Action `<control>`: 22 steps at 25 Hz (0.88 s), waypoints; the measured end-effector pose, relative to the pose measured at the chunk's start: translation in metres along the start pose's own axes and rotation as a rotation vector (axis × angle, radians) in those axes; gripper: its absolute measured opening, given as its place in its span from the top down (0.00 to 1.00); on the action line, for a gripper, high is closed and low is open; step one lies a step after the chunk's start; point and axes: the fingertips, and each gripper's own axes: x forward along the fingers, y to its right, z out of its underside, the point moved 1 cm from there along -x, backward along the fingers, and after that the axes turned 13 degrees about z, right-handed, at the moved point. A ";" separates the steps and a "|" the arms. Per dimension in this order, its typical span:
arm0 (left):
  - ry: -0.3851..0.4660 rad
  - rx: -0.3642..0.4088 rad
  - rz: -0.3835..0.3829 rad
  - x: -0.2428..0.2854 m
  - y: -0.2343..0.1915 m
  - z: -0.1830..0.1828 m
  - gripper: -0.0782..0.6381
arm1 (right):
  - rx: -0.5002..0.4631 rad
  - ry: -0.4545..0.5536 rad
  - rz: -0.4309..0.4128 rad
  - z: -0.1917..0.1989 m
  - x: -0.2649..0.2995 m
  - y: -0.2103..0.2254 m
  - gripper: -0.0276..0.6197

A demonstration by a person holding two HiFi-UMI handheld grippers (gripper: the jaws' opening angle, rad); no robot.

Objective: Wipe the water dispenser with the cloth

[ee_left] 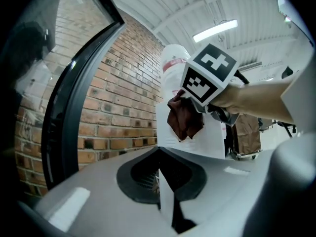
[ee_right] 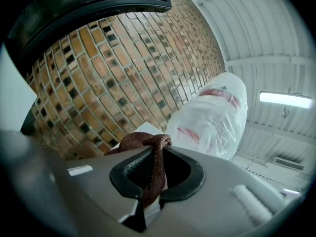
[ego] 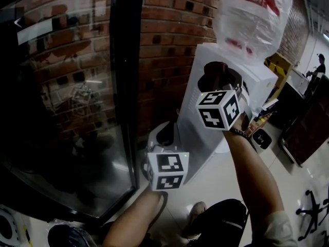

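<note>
**Forearms raised, cloth (ego: 216,76) at the water dispenser's (ego: 204,144) upper front**

Nearest the head camera, the person's left forearm (ego: 136,215) and right forearm (ego: 254,174) reach up from the bottom edge. At far left stands a dark-framed glass panel (ego: 67,86), then a red brick wall (ego: 175,40). Next comes the left gripper (ee_left: 159,177), low near the dispenser's lower front. Its jaws are together with nothing between them, so it has no part in the wiping yet.

The white dispenser stands against the brick, with a big clear water bottle (ego: 252,14) upended on top. The right gripper (ee_right: 154,166) is higher, at the upper front just below the bottle's neck. Its jaws are narrowed onto a fold of the brown cloth, which bunches over the tips and hangs in a loose tail. Whether the cloth presses on the white panel or hangs just off it, I cannot tell.

Judging by this, the wipe is at its start, up at the top. Doing it well calls for a firm grip, since only a thin fold is pinched and a dragged cloth could slip out. Pressing the bunched part flat to the panel, rather than the jaw tips, would spare the plastic. Overlapping strokes from the top downward make sense, so drips run onto unwiped surface. The bottle sits just above, and a high stroke could nudge it. The left gripper is best held clear of the stroke's path.
</note>
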 end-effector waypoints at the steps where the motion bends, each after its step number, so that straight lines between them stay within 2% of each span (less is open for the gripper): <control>1: -0.008 0.005 -0.002 0.000 0.000 0.003 0.89 | 0.000 -0.012 -0.009 0.006 -0.002 -0.005 0.89; 14: -0.135 0.038 -0.009 -0.005 -0.007 0.071 0.89 | -0.015 -0.182 -0.169 0.097 -0.041 -0.096 0.89; 22: -0.186 0.044 -0.032 -0.013 -0.017 0.114 0.89 | 0.018 -0.347 -0.279 0.178 -0.074 -0.173 0.89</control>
